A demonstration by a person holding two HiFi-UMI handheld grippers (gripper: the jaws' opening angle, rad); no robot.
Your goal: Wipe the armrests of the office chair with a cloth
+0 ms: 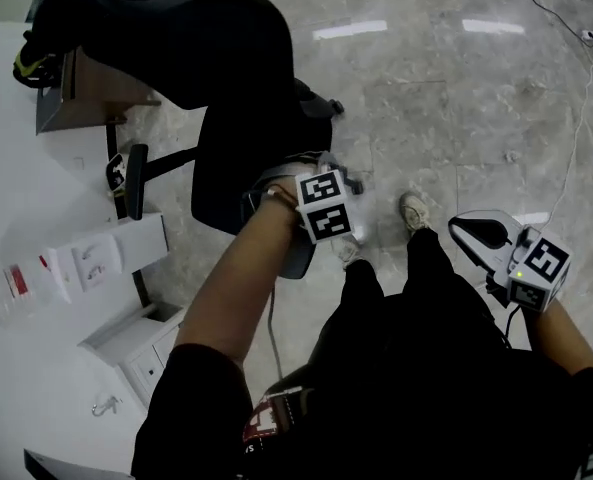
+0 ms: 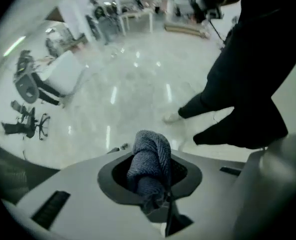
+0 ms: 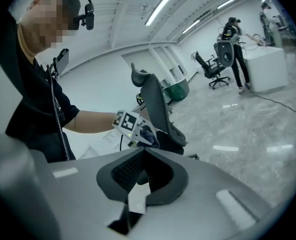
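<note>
Left gripper view first: the left gripper [image 2: 150, 160] has its jaws clamped on a bunched blue-grey ribbed cloth [image 2: 148, 154], and a fat roll of it stands up out of the grip. Beyond it lie the glossy pale stone floor [image 2: 128, 94], the person's dark trouser leg [image 2: 247, 74] and a pale shoe [image 2: 172, 118]. Over to the right gripper view: the right gripper [image 3: 144, 156] has its two jaws meeting at the tips, with nothing between them. Past those tips is the other gripper, cloth poking from its front, right up against the near side of the black high-backed office chair [image 3: 155, 104]. It sits just beside a dark grey padded part [image 3: 176, 134] at seat height, and whether that's an armrest or the seat edge, and whether the cloth touches it, I can't tell from here. The person in a black T-shirt [image 3: 33, 104] reaches a bare forearm out to it. Now the head view: the chair sits at upper left beside a white table [image 1: 16, 188], and its far armrest, a slim black bar [image 1: 135, 180], is close against the table edge. The left gripper is down at the seat's near side, its cloth hidden under the marker cube and body. The right gripper hangs out to the right over bare floor, well apart from the chair.
</note>
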